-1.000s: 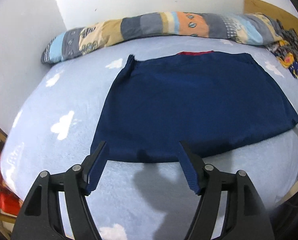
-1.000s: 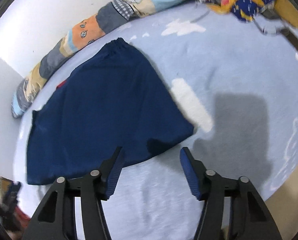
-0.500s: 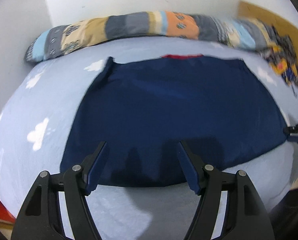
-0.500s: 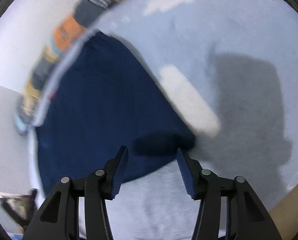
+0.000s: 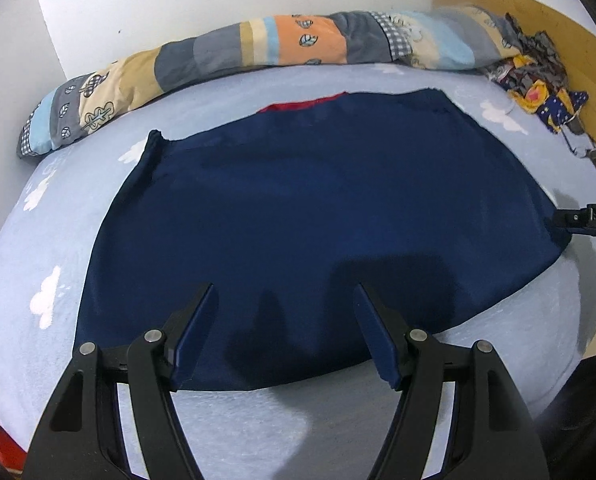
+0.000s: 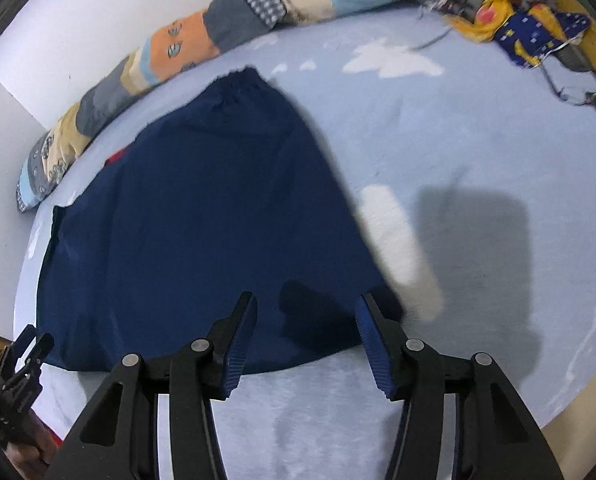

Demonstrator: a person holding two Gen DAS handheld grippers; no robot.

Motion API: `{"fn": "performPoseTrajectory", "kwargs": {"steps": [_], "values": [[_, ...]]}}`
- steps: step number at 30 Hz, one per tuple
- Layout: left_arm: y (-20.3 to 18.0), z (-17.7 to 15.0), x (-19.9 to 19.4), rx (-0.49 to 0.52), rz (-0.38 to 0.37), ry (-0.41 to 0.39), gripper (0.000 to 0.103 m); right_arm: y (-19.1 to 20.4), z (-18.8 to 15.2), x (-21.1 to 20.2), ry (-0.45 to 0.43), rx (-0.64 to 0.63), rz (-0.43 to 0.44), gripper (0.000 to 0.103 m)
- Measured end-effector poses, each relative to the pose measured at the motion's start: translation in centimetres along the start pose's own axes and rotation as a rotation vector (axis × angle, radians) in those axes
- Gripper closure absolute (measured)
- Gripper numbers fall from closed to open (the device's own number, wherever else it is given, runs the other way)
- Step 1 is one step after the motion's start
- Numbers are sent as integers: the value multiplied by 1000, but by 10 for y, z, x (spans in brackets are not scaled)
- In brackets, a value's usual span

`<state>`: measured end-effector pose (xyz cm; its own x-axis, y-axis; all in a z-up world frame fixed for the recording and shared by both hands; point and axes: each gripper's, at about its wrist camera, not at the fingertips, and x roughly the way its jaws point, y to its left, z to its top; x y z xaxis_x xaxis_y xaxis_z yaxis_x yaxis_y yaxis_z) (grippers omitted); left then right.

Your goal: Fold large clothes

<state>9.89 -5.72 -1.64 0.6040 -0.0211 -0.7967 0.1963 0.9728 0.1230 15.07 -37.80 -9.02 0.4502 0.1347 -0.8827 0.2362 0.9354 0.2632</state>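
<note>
A large navy garment lies spread flat on the pale blue bed sheet, with a red strip at its far edge. My left gripper hovers open over the near hem, nothing between its fingers. In the right wrist view the same garment fills the left half. My right gripper stands open above its near right corner, casting shadows on the cloth. Each gripper shows in the other's view: the right one at the garment's right corner, the left one by the lower left hem.
A long patchwork pillow runs along the white wall behind the garment. A heap of colourful cloth and a strap lie at the back right by a wooden board. The bed edge drops off near the bottom right.
Both grippers have come forward over the garment: its near hem now lies under the left fingers, and its right corner under the right fingers. The jaws stay apart.
</note>
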Motion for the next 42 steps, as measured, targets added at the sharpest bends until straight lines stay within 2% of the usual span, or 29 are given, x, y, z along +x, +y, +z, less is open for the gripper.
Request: {"fn": "performPoseTrajectory", "kwargs": {"steps": [4,6,9,11,13,15,18,21,23,25,29,33,36,42], "values": [[15,-3,18,-49,62,85,33,6,2,19,65,-21,-56,49],[34,-6,30,-117,85,151,33,8,0,18,66,-39,-69,49],[76,-14,49,-276,130,254,33,11,-3,12,53,-75,-83,50],[101,-16,49,-370,133,248,32,10,-5,7,35,-87,-87,50],[110,-19,50,-395,149,242,28,8,-6,5,31,-94,-93,50],[109,-18,50,-382,150,246,29,8,-5,5,23,-94,-101,50],[104,-14,31,-357,182,152,29,5,-6,-4,0,-77,-85,50],[96,-12,23,-331,152,116,28,-6,-8,-15,-7,1,1,50],[92,-16,31,-319,131,160,28,-19,-10,-18,4,77,73,50],[90,-23,48,-294,138,257,28,-37,-12,-19,19,166,139,48],[79,-21,45,-240,164,241,28,-64,-15,-7,82,324,256,48],[77,-22,43,-243,144,242,28,-76,-18,2,113,427,302,48],[76,-23,42,-247,135,242,28,-75,-18,8,128,454,330,48],[79,-21,42,-245,126,241,28,-63,-16,19,148,443,293,47]]}}
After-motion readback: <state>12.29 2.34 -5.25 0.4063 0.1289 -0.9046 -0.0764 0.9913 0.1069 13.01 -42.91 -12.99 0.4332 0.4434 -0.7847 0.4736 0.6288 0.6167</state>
